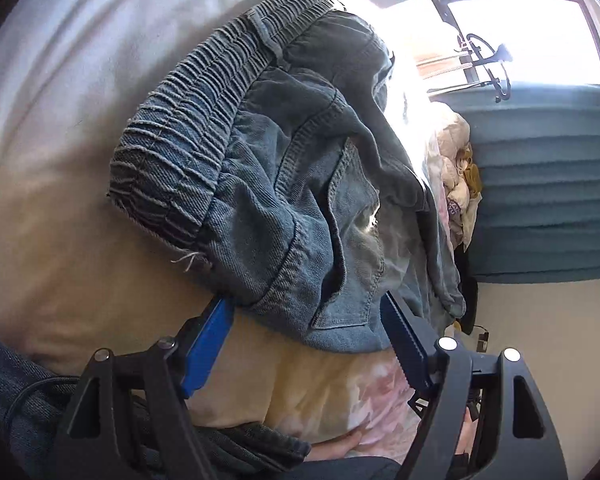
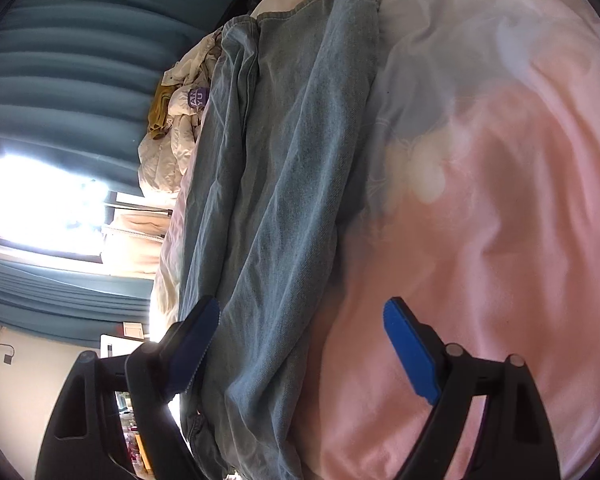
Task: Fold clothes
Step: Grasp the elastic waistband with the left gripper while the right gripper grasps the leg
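A pair of light blue jeans [image 1: 284, 184] lies on a bed with pink and cream bedding [image 1: 60, 200]. In the left wrist view its gathered elastic waistband faces me, bunched up. My left gripper [image 1: 306, 320] is open, its blue fingers [image 1: 210, 340] on either side of the lower edge of the jeans' waist part. In the right wrist view the jeans legs [image 2: 284, 200] stretch away along the bed. My right gripper [image 2: 300, 324] is open, its left finger [image 2: 194, 348] beside the leg fabric and its right finger over the pink bedding [image 2: 480, 260].
A pile of cream and mustard clothes [image 2: 176, 120] lies at the far end of the bed. Teal curtains [image 2: 60, 60] and a bright window [image 2: 40, 208] stand beyond the bed. A second dark denim garment [image 1: 20, 380] is at the lower left.
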